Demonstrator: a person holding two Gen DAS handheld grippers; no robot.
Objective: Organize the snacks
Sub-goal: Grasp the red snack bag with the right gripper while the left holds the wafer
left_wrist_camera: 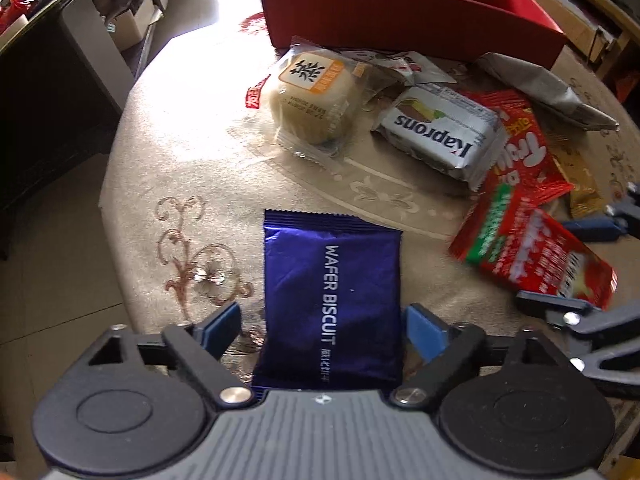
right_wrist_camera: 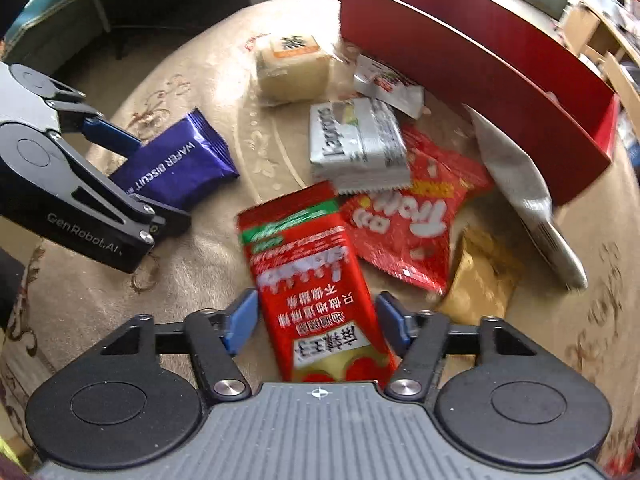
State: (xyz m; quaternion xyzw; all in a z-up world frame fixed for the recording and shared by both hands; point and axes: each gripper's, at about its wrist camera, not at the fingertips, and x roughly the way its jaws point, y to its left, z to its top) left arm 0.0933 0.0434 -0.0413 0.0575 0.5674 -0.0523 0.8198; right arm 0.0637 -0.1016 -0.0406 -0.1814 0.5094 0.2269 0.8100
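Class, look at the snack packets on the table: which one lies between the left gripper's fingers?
The dark blue wafer biscuit packet, alone and apart from the pile. The red packet with white Chinese lettering lies between the right gripper's fingers instead.

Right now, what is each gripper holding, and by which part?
Nothing yet. The left gripper straddles the near end of the blue wafer packet, the right gripper that of the red packet; both stand open.

Daylight glares off the tablecloth (left_wrist_camera: pixel 192 128); fisheye edges bend, right-wrist view motion-blurred.
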